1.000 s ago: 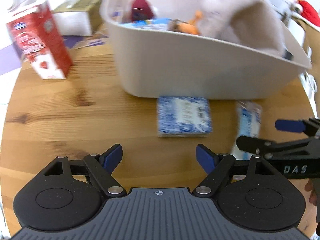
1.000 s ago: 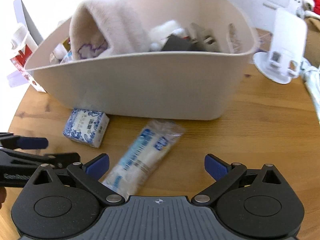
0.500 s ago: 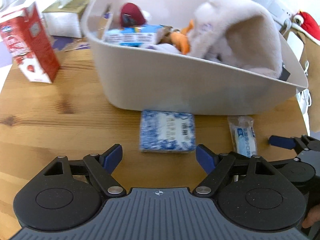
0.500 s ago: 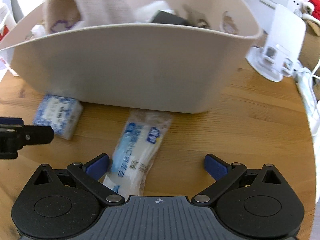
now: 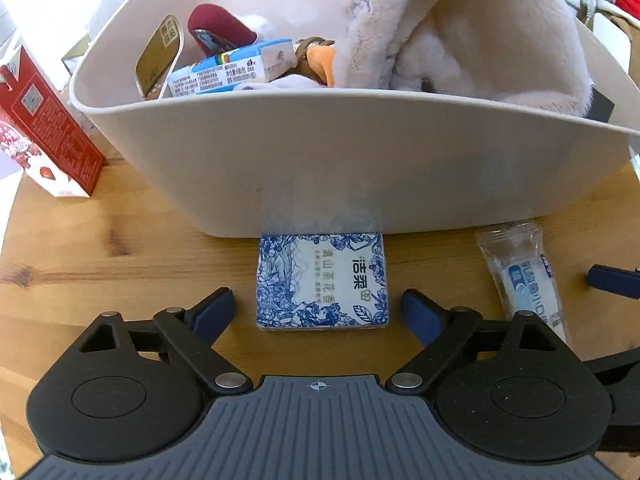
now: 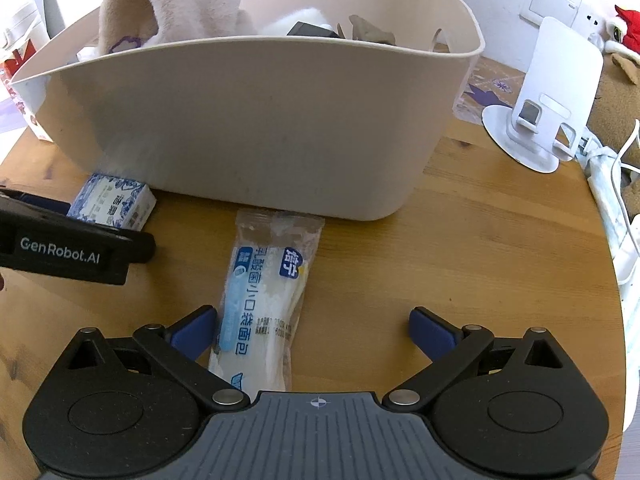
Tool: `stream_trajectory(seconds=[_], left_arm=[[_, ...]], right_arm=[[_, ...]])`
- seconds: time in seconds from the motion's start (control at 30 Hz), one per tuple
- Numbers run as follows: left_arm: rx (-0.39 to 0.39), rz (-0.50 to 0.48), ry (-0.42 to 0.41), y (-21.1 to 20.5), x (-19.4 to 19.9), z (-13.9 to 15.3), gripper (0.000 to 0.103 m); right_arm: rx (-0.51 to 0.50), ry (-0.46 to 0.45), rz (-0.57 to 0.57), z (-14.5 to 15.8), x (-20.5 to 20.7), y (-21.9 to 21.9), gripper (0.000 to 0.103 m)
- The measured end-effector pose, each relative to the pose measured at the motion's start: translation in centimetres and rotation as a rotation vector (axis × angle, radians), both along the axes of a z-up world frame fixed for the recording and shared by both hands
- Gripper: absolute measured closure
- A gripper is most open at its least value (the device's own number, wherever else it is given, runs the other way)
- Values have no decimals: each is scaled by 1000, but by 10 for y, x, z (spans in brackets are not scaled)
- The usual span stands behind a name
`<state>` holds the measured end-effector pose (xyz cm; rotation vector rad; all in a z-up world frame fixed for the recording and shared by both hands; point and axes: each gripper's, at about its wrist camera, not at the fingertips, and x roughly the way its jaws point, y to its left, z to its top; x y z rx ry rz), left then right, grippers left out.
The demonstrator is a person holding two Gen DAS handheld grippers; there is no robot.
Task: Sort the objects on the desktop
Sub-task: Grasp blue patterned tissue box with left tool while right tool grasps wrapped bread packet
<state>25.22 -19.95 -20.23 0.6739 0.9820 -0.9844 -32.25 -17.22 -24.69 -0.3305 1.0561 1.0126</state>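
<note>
A blue-and-white tissue pack lies on the wooden table against the front wall of a beige bin. My left gripper is open, its two fingers on either side of the pack's near end. A clear bread packet lies in front of the bin. My right gripper is open over the packet's near end, which sits by the left finger. The tissue pack and the packet each show in the other view.
The bin holds a fluffy pink plush, a blue carton and other items. A red milk carton stands left of the bin. A white stand and cables sit at the right table edge.
Both grippers have moved forward and lower toward the table. The tissue pack now lies between my left fingers, and the bread packet reaches under my right gripper. Both stay open.
</note>
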Motion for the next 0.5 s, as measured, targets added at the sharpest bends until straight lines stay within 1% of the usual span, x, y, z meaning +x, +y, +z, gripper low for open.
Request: stream_trajectory(seconds=[0.03,0.07,0.1,0.13,0.17,0.23,0.27,0.33,0.4,0.5], left_arm=[[-8,-12,-3,2,0,0,17],[-19,-25,-7,3,-1,2,21],[-33,-41,-12,5,-1,3,33],[-45,-57,-16,6,-2,5,38],[-40,-63,-13,6,-3,5,38],[-32,-70,-7,6,-3,6,38],[-24,-76,-3,7,-3,6,38],[-11,-98,6,9,-4,7,39],[-3,-117,16,13,-6,8,39],[6,-112,39,20,-7,9,39]], right_arm=[[7,0,-4,0,1,-3,8],[21,4,-7,1,2,-7,12],[28,2,-11,2,2,-9,21],[34,-2,-11,4,3,-10,32],[39,-6,-10,6,3,-11,37],[45,-9,-3,9,3,-12,52],[46,-8,0,11,2,-11,56],[46,-3,8,14,0,-9,69],[53,16,11,16,-1,-15,73],[86,79,13,19,-6,-19,76]])
